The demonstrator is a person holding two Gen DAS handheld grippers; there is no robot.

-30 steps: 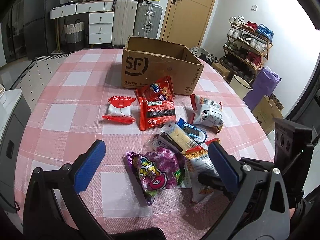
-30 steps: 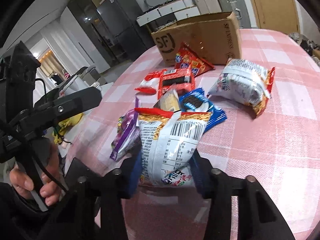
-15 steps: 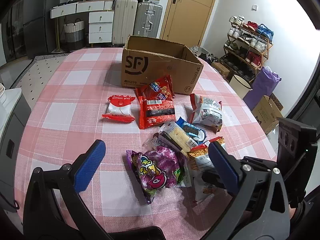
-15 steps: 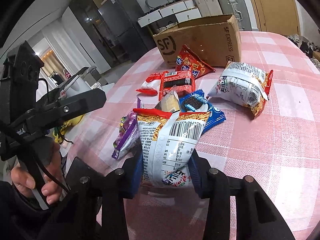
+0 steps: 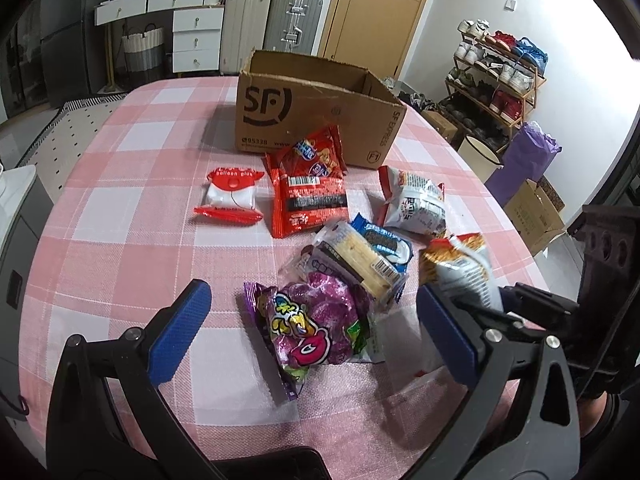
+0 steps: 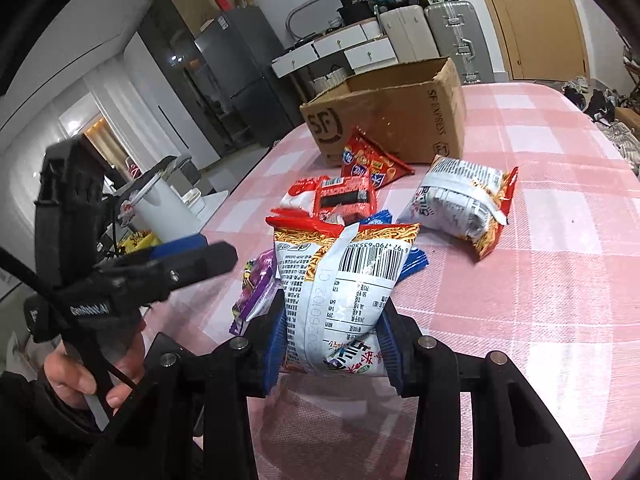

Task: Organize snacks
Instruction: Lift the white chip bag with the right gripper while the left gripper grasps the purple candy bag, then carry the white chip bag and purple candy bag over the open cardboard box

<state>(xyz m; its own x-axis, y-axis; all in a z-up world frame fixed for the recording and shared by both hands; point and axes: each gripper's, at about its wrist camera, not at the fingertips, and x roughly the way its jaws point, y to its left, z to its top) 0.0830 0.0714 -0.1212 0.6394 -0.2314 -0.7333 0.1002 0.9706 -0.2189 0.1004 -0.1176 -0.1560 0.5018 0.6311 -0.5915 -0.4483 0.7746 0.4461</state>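
My right gripper [image 6: 330,344] is shut on a white and orange snack bag [image 6: 344,276] and holds it above the table; the bag also shows in the left wrist view [image 5: 460,272]. My left gripper [image 5: 316,332] is open and empty, over a purple candy bag [image 5: 316,324]. An open SF cardboard box [image 5: 316,120] stands at the far side. In front of it lie red snack packs [image 5: 308,196], a white and red pack [image 5: 232,196], a cracker pack [image 5: 356,260] on a blue cookie pack [image 5: 388,240], and a second white and orange bag [image 5: 416,204].
The table has a pink checked cloth [image 5: 120,220]. Suitcases and drawers stand behind it, a shoe rack [image 5: 500,76] at the right. A white appliance [image 6: 164,208] stands beside the table's left edge in the right wrist view.
My right gripper has lifted the white and orange bag off the pile and up from the table. My left gripper has stayed open in place.
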